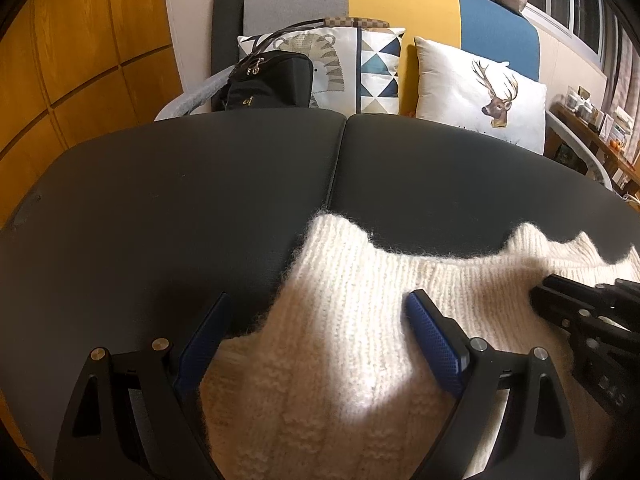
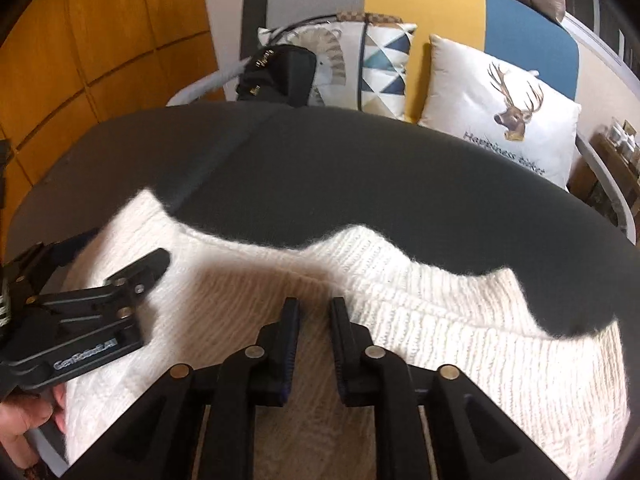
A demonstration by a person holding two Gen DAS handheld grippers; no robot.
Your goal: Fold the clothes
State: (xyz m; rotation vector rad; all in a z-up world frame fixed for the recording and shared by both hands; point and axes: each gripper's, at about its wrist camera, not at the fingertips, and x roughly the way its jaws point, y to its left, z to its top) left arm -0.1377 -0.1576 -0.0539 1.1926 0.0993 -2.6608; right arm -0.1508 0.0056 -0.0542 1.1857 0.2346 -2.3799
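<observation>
From the left wrist, a cream knitted sweater [image 1: 352, 320] lies on the near part of a dark tabletop [image 1: 180, 200], its wavy ribbed edge pointing toward the sofa behind. The left gripper [image 1: 320, 316] hangs over the sweater's left side with its blue-padded fingers [image 1: 434, 340] spread wide; knit shows between them, and the pads do not press on it. At the right edge the right gripper [image 1: 580, 312] reaches in over the fabric. Beyond the tabletop stand a black handbag [image 1: 272, 80], a tiger cushion [image 1: 320, 64] and a deer cushion [image 1: 484, 92].

From the right wrist, the sweater [image 2: 440, 320] fills the lower view. The right gripper [image 2: 314, 308] has its fingers [image 2: 290, 332] set narrow, with a slim gap between them. They seem to sit just above the knit, though whether any fabric is caught is hard to tell. The left gripper [image 2: 132, 260] enters from the left over the sweater, held by a hand [image 2: 24, 424] at the bottom left corner. The tabletop [image 2: 360, 168] stretches behind.
</observation>
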